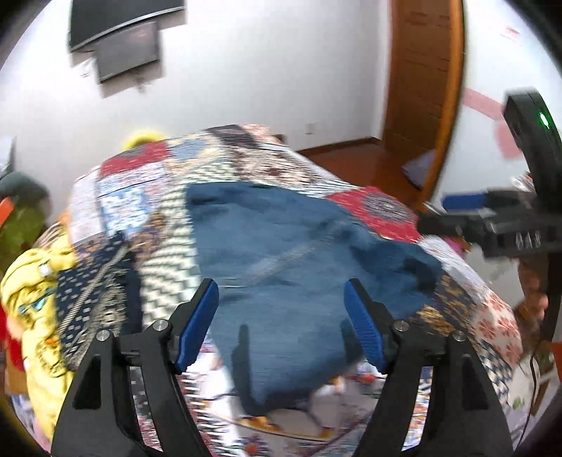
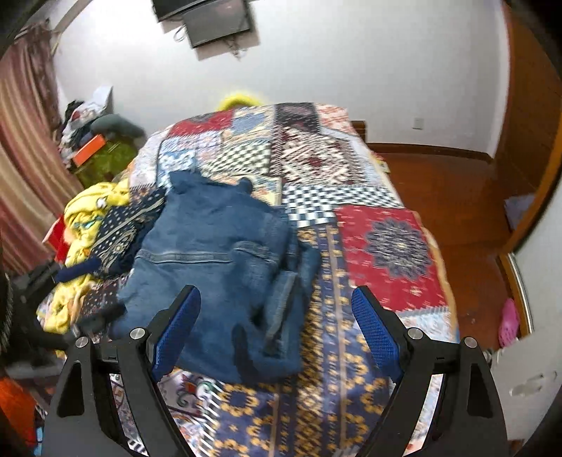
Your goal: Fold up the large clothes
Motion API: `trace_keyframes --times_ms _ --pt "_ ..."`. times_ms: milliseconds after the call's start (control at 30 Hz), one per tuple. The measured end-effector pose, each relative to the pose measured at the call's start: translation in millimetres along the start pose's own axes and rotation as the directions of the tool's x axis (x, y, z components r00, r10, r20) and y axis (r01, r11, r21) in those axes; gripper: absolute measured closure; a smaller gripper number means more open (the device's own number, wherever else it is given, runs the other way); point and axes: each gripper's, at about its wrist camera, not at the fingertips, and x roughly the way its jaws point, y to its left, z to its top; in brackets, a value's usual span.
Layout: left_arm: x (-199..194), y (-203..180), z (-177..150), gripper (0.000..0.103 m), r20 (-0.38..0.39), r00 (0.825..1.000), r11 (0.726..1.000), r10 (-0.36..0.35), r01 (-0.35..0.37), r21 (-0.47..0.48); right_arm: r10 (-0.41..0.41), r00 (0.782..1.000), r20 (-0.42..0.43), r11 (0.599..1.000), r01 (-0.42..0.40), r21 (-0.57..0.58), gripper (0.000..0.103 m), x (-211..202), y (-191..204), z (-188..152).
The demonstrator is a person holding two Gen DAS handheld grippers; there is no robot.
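Note:
A blue denim jacket [image 1: 281, 267] lies spread on the patchwork bedspread [image 1: 246, 158], partly folded, with a sleeve bunched on its right side. It also shows in the right wrist view [image 2: 214, 253]. My left gripper [image 1: 281, 302] is open and empty, hovering above the jacket's near part. My right gripper [image 2: 275, 313] is open and empty above the jacket's near right edge and the bedspread [image 2: 386, 253]. The right gripper's body [image 1: 505, 225] shows at the right edge of the left wrist view.
A pile of yellow and dark patterned clothes [image 2: 95, 225] lies on the bed's left side, also in the left wrist view [image 1: 38, 288]. A wall television [image 2: 210, 17] hangs behind the bed. Wooden floor [image 2: 456, 197] and a wooden door [image 1: 421, 70] are at right. A curtain [image 2: 24, 140] hangs at left.

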Motion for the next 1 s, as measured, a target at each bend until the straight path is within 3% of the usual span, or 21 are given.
trace_keyframes --times_ms 67,167,367,433,567,1000 --pt "6.2 16.1 -0.5 0.023 -0.014 0.998 0.998 0.057 -0.058 -0.02 0.013 1.0 -0.024 1.0 -0.013 -0.016 0.017 15.1 6.9 0.3" --pt "20.9 29.3 -9.6 0.023 -0.055 0.995 0.995 0.088 -0.09 -0.05 0.018 0.997 -0.078 1.0 -0.019 -0.014 0.017 35.6 9.6 -3.9" --pt "53.3 39.6 -37.7 0.021 -0.171 0.981 0.992 0.094 -0.107 -0.07 0.014 0.977 -0.211 0.999 -0.007 0.033 0.017 72.1 -8.7 -23.2" --pt "53.1 42.1 -43.6 0.02 -0.159 0.984 0.992 0.075 -0.09 -0.085 0.076 0.971 -0.229 0.994 -0.057 0.089 0.017 76.9 -22.5 -31.2" --pt "52.9 45.4 -53.0 0.015 -0.143 0.988 0.993 0.051 -0.066 -0.1 0.149 0.961 -0.232 0.979 -0.11 0.171 0.014 77.8 -37.3 -43.8" --pt "39.5 52.4 -68.6 0.011 -0.126 0.992 0.991 -0.011 -0.006 -0.132 0.108 0.972 -0.208 0.986 -0.078 0.149 0.007 50.7 -42.7 -66.2"
